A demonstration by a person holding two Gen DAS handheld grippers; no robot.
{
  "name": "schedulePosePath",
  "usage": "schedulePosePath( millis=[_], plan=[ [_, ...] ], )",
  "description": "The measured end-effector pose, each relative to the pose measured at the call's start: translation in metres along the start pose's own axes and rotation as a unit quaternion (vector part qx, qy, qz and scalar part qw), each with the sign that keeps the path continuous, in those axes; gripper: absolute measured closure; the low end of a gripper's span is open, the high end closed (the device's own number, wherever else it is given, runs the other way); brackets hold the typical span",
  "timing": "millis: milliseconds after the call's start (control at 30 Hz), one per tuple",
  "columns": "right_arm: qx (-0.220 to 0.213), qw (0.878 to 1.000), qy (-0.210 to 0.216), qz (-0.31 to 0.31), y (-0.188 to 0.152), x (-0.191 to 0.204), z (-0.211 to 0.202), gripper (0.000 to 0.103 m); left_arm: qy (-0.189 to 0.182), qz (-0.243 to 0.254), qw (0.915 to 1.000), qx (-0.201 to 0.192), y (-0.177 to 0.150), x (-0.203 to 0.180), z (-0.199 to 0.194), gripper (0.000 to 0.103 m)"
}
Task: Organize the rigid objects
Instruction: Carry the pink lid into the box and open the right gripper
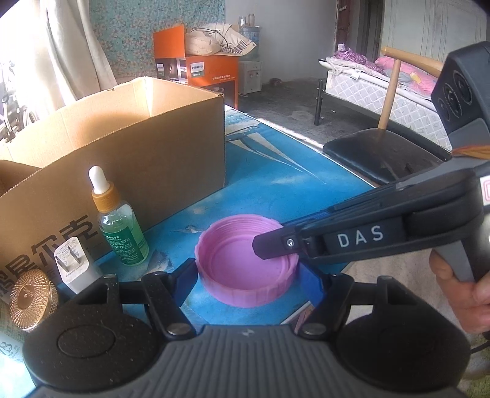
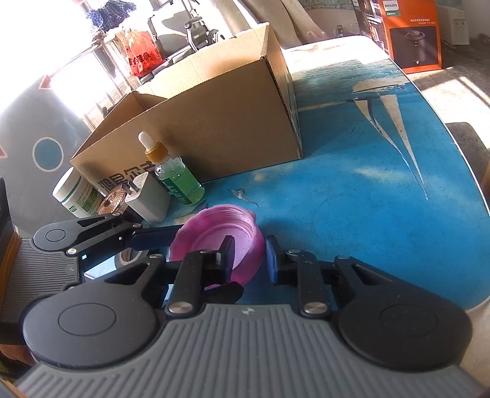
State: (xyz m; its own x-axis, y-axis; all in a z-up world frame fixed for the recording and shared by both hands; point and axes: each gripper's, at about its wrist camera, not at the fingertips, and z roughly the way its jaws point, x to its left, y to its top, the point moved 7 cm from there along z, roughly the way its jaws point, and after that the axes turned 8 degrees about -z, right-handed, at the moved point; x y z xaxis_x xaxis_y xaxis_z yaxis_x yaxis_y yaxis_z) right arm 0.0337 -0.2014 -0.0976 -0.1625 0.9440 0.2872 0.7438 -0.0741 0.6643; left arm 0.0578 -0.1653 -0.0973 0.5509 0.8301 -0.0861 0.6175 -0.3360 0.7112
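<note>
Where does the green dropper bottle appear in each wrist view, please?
Left wrist: dropper bottle stands lower left, in front of the cardboard box.
Right wrist: dropper bottle sits left of centre, tilted in the picture, against the same box.
Shared landmark: the pink lid nearby.

Cardboard box [image 1: 128, 147] blocks far side, dropper bottle [image 1: 121, 226] & charger [image 1: 76, 266] crowd left, tabletop [image 2: 352, 199] right open

I see a teal floral wall [image 1: 159, 18] behind pale curtains [image 1: 70, 46], with hard sunlight pouring through the window [image 2: 61, 46]. Beyond the table's far edge, the grey concrete floor [image 1: 284, 98] runs to a bed [image 1: 382, 88], and a dark chair [image 1: 382, 153] stands at the right edge.
</note>
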Motion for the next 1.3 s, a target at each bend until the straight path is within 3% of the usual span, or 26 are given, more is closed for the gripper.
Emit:
schedulePosePath(
  millis=[200,400,567,700,833,1100,1300],
  plan=[
    [-0.049,0.998,-0.022,-0.039,0.029,0.021,-0.04,0.083,0.003,0.015,0.998,-0.061,0.031,-0.005,-0.039,0.031],
    [-0.121,0.984,-0.031,-0.128,0.098,0.058,-0.08,0.083,0.02,0.005,0.9904,-0.136,0.088,0.015,-0.084,0.031],
    [-0.126,0.975,-0.004,-0.182,0.16,0.086,-0.073,0.082,0.037,-0.025,0.9885,-0.144,0.128,0.06,-0.095,0.031],
    [-0.079,0.974,0.028,-0.211,0.208,0.105,-0.03,0.082,0.041,-0.059,0.9936,-0.087,0.148,0.113,-0.075,0.031],
    [0.014,0.977,0.066,-0.202,0.231,0.112,0.041,0.082,0.045,-0.097,0.9943,0.004,0.145,0.162,-0.038,0.031],
    [0.192,0.963,0.124,-0.141,0.209,0.107,0.152,0.082,0.038,-0.13,0.9798,0.147,0.104,0.222,0.012,0.031],
    [0.256,0.947,0.15,-0.121,0.189,0.103,0.183,0.081,0.024,-0.147,0.9669,0.208,0.094,0.235,0.024,0.032]
  ],
)
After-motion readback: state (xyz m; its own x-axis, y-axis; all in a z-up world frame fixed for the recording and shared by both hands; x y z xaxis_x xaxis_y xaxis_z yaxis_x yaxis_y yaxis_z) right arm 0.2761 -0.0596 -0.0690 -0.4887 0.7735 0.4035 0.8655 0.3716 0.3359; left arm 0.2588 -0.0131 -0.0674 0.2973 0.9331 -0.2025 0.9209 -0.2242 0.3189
